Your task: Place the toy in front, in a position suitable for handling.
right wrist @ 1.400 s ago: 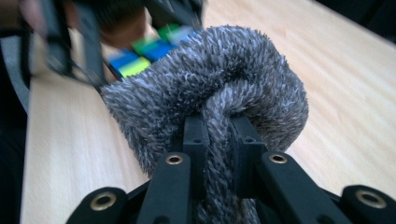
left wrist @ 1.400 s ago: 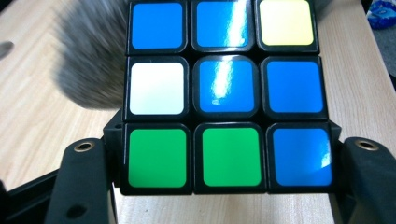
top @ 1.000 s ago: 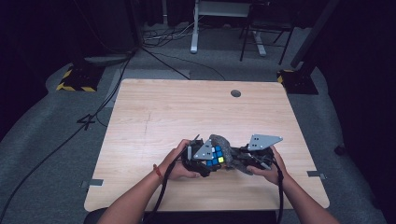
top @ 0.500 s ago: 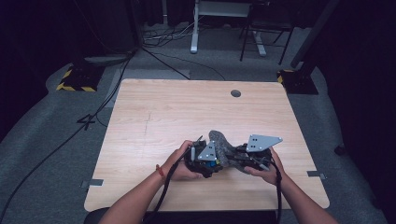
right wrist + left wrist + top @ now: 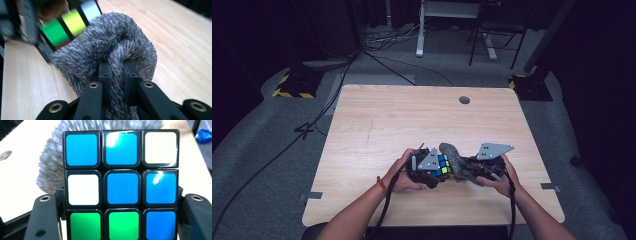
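The left gripper clamps the cube just above the worktop while the right gripper, pinching the grey cloth, wipes its side; next, probably, another face needs turning toward the cloth.

Cube: glossy plastic, smooth stickers w/ glare. Cloth is seen as fuzzy grey pile, matt. Table: pale wood grain, matt; jaws matt black plastic.
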### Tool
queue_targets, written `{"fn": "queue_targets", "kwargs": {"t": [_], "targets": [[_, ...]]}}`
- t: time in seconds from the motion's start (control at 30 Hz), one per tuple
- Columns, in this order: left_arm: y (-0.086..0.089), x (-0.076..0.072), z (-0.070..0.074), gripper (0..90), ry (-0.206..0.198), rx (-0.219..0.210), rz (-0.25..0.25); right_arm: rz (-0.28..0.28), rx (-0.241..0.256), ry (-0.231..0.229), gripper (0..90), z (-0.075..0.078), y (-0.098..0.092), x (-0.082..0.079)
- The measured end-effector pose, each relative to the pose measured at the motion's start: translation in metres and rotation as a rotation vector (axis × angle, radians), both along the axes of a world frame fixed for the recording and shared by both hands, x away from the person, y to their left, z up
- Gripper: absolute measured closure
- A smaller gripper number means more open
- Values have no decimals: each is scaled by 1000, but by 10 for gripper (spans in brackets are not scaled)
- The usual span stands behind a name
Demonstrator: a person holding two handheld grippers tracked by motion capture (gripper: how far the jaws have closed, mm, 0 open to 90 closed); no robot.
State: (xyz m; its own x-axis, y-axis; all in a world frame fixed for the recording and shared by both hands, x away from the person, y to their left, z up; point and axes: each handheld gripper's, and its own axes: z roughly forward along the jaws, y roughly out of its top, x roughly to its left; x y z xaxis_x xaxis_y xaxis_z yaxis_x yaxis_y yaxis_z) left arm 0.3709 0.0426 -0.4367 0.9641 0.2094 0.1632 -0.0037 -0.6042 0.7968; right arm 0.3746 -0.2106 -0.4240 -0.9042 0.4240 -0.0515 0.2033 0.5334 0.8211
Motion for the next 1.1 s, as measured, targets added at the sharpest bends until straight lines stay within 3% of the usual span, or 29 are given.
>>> {"fn": "queue_targets", "kwargs": {"t": [0.07, 0.27, 0.33, 0.4, 0.6, 0.77, 1.1], "targets": [[2, 0, 2, 336, 8, -33, -1, -20, -9, 8, 794, -4, -3, 3], [1, 1, 0, 335, 6, -17, -6, 9, 46, -6, 796, 0, -1, -1], [0, 0, -1, 335, 7, -21, -2, 16, 85, 9, 796, 1, -2, -1], [-1, -1, -2, 334, -15, -25, 5, 16, 91, 0, 796, 4, -1, -2], [-2, -1, -3, 334, -11, -37, 7, 24, 118, -24, 798, 11, 0, -7], [-8, -1, -7, 333, -6, 5, 1, 41, 96, -56, 797, 15, 8, -13], [-16, -2, -14, 331, -14, 71, 5, 69, 82, -69, 798, 18, 22, -15]]}}
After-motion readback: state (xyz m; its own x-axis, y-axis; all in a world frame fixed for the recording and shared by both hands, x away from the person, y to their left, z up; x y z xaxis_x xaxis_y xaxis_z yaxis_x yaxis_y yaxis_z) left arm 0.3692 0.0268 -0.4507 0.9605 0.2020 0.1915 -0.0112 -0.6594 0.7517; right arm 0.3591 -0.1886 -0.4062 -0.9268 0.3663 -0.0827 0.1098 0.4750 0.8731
